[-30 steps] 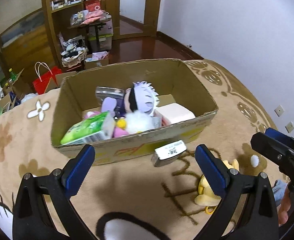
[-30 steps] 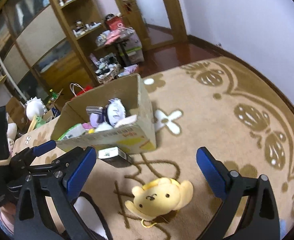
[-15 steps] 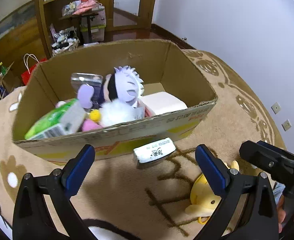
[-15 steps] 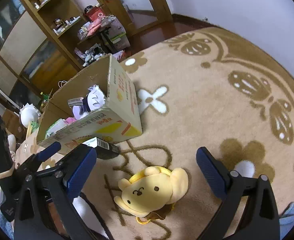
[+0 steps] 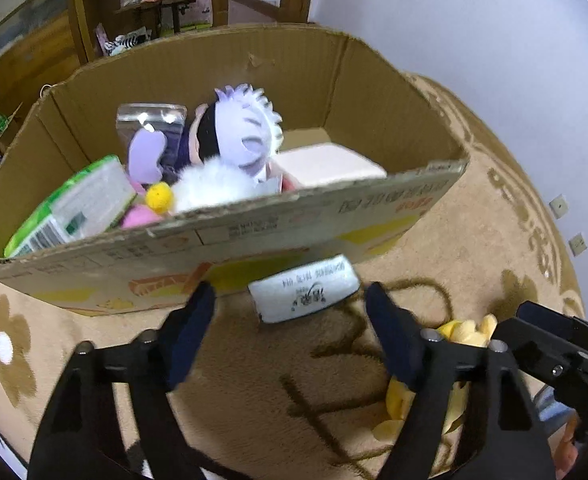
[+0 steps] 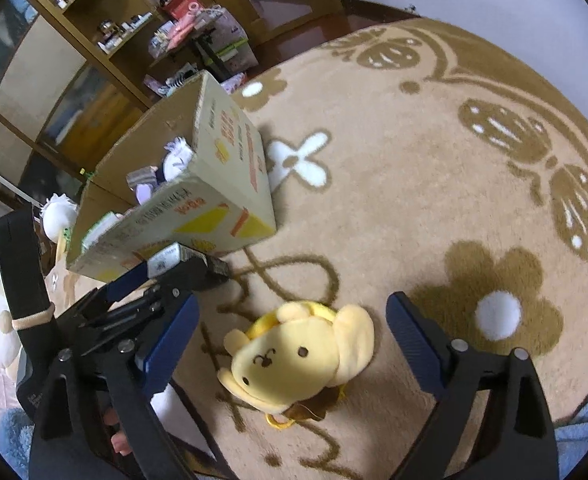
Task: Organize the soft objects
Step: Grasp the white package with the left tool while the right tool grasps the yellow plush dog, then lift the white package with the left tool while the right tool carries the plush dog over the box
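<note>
Left wrist view, item one. Logged the left tool (image 5: 289, 320) pitched steeply down at a small tissue pack (image 5: 304, 294), jaws narrowing, with the pack between them and a gap visible on either side of it. Found the pack flat on the rug (image 5: 474, 248), tight against the near wall of the cardboard box (image 5: 253, 220). Judged this a likely pick meant for the box, as the task is tidying soft goods.

Box contents, as counted:
- purple-haired doll (image 5: 245, 128), propped on top
- green tissue pack (image 5: 73, 204), leaning at the left end
- white block (image 5: 326, 164), low at the right end

Saw spare room only behind the white block, at the far right corner.

Right wrist view, item two. Logged the right tool (image 6: 294, 320) wide but beginning to narrow, straddling a yellow dog plush (image 6: 298, 360) without touching it. Found the plush face up on the rug, near the box's front corner and just beside the left tool (image 6: 165, 276). Judged the wide set suited to so bulky a body.

Edges and room. Marked the box's near rim as the first obstacle, since it stands above both items and any lift must clear it. Noted the two tools close together, leaving little sideways margin between them. Recorded open rug to the right of the plush.
</note>
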The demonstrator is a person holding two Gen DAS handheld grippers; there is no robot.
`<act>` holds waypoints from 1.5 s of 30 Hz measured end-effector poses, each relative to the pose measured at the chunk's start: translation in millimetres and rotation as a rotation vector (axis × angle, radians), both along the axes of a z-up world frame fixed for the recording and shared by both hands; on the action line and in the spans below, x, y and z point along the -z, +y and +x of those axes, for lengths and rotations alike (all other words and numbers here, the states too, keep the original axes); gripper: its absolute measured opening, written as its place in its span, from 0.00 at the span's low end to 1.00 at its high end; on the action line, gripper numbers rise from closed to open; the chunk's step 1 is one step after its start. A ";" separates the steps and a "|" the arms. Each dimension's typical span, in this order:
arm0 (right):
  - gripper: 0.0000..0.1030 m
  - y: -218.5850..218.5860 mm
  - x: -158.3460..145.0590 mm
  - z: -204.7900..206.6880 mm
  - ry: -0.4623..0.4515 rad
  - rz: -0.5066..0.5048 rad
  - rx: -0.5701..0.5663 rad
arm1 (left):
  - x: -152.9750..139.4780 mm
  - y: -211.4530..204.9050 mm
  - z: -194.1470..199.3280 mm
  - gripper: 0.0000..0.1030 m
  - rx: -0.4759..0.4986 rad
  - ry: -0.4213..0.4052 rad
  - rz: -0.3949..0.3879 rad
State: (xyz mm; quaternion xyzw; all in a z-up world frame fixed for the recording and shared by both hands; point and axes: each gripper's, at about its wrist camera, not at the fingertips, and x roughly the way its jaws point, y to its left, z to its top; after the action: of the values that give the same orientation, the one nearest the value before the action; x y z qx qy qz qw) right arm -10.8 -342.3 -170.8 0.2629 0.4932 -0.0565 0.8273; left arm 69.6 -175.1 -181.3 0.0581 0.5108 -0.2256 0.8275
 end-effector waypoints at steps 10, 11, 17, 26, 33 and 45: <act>0.76 -4.0 41.3 5.8 0.143 0.109 -0.002 | 5.3 3.7 -6.0 0.38 0.007 0.013 0.025; 0.72 -4.1 45.7 6.9 0.157 0.122 -0.001 | 4.6 4.5 -6.5 0.37 0.006 0.013 0.023; 0.57 2.7 47.6 8.8 0.165 0.095 -0.019 | -1.6 11.8 -8.3 0.28 0.011 -0.004 0.013; 0.57 13.0 35.2 9.1 0.147 0.045 -0.034 | -3.7 9.6 -9.2 0.58 0.000 0.012 -0.031; 0.57 6.7 36.5 10.0 0.145 0.049 -0.027 | -1.0 3.3 -3.8 0.59 -0.035 0.029 -0.062; 0.57 7.6 28.8 9.1 0.131 0.010 -0.031 | 0.9 -6.3 2.1 0.51 -0.108 0.073 -0.037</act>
State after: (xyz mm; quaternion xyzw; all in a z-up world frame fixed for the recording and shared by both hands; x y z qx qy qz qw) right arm -1.7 -334.8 -199.5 0.2550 0.5505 -0.0585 0.7927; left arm 71.7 -181.5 -182.2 0.0067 0.5387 -0.1920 0.8203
